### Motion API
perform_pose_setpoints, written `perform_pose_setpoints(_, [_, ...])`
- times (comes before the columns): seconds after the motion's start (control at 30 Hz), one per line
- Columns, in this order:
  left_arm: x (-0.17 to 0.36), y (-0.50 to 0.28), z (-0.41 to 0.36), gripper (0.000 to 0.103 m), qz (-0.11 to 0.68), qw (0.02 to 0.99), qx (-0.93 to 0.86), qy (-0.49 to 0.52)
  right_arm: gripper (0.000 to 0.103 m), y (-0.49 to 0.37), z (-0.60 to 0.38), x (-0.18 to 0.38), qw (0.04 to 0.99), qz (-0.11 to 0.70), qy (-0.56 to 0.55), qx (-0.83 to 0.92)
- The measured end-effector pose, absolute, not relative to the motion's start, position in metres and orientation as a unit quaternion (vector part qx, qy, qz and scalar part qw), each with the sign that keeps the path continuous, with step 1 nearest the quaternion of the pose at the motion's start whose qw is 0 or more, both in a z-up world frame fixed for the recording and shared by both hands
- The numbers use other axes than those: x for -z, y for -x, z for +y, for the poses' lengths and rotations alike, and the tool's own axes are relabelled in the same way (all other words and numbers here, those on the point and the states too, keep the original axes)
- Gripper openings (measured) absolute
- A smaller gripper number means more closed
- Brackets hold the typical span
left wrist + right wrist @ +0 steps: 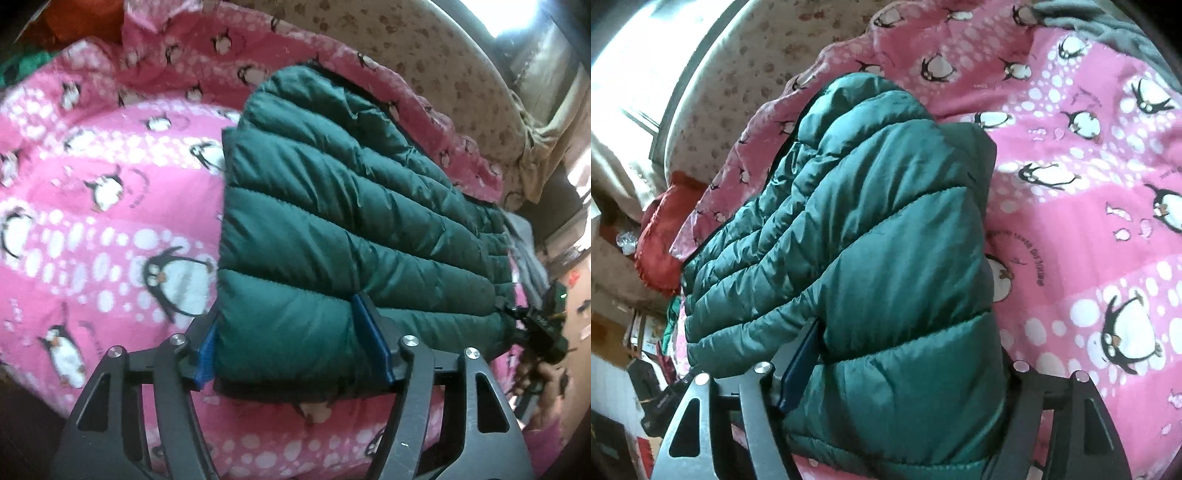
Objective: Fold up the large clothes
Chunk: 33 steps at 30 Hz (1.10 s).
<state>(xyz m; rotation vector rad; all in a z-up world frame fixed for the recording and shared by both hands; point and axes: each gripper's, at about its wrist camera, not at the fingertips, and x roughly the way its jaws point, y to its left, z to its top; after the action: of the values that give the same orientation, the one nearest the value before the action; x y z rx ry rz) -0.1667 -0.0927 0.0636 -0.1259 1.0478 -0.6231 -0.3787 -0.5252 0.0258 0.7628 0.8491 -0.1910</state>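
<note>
A dark green quilted puffer jacket (332, 206) lies folded on a pink penguin-print blanket (92, 221). My left gripper (291, 343) is shut on the jacket's near edge, its blue pads (371, 332) pressing into the padded fabric on both sides. In the right wrist view the same jacket (871, 236) bulges up in front of the camera. My right gripper (897, 373) is shut on a thick fold of it; one blue pad (801, 365) shows at the left, the other finger is hidden behind the fabric. The right gripper also shows in the left wrist view (539, 332) at the jacket's far corner.
The blanket (1089, 184) covers a bed. A beige patterned sheet (424, 48) lies beyond it, under a bright window (517, 14). A red cloth (661, 236) sits at the bed's edge, grey fabric (1108, 26) at the top right, cluttered floor items (635, 369) at the lower left.
</note>
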Motion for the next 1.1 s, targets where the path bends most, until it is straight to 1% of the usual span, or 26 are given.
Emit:
perform_pose_setpoints(0.1, [-0.079,0.180,-0.091,0.066,0.469,0.839,0.274,0.023,0.072,0.388,-0.518,-0.040,0.847,0.401,-0.330,0.111])
perform_pose_setpoints(0.27, [-0.099,0.201,-0.090,0.066,0.437,0.861,0.260,-0.010,0.072,0.409,-0.507,-0.066,0.866,0.388,-0.275,0.156])
perform_pose_setpoints(0.43, [-0.110,0.218,-0.100,0.066,0.403,0.880,0.249,-0.039,0.072,0.429,-0.492,-0.089,0.883,0.361,-0.254,0.161])
perform_pose_setpoints(0.57, [-0.112,0.228,-0.114,0.066,0.399,0.882,0.244,-0.053,0.072,0.434,-0.466,-0.101,0.894,0.351,-0.237,0.146])
perform_pose_setpoints(0.87, [-0.108,0.246,-0.135,0.066,0.402,0.881,0.242,-0.057,0.072,0.424,-0.401,-0.097,0.910,0.350,-0.192,0.112])
perform_pose_setpoints(1.1, [-0.107,0.266,-0.149,0.066,0.372,0.897,0.210,-0.115,0.072,0.409,-0.360,-0.095,0.920,0.339,-0.168,0.098])
